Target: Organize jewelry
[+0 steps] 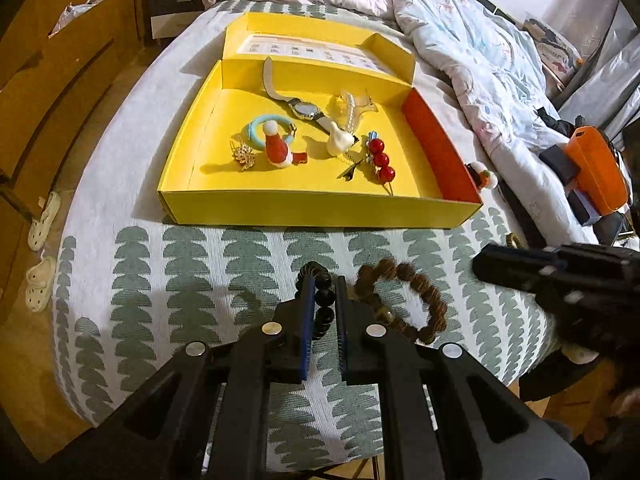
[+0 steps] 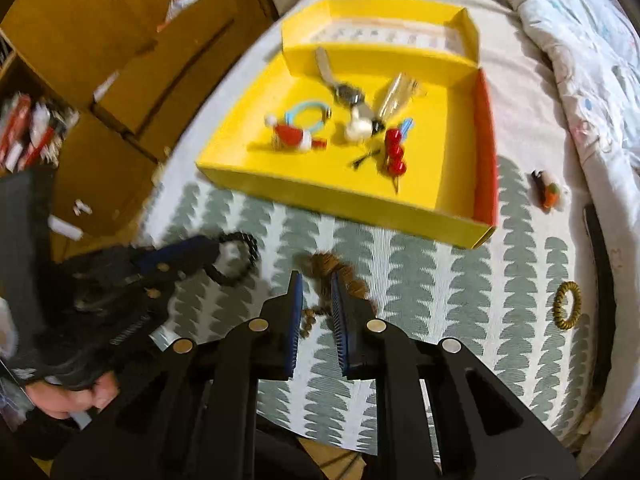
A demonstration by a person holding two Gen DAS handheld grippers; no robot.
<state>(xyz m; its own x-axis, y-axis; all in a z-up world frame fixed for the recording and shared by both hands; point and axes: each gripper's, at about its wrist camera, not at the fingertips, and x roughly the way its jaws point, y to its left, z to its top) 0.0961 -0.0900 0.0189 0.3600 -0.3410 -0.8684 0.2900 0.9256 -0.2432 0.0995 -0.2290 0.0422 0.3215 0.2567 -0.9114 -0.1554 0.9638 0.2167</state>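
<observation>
A black bead bracelet [image 1: 324,300] lies on the patterned bedspread between the narrowly parted fingers of my left gripper [image 1: 323,286]; I cannot tell if they clamp it. It also shows in the right wrist view [image 2: 236,258] at the left gripper's tip [image 2: 208,252]. A brown bead bracelet [image 1: 416,300] lies just right of it. My right gripper [image 2: 314,284] stands over the brown bracelet [image 2: 334,276] with fingers parted around its beads. The open yellow box [image 1: 320,208] behind holds a watch [image 1: 304,110], hair ties and clips.
A gold spiral hair tie [image 2: 567,305] lies on the bed at right. A small orange and white clip [image 2: 549,196] lies beside the box's red end. A rumpled quilt [image 1: 480,52] covers the far right. An orange object [image 1: 600,168] sits at the bed's right.
</observation>
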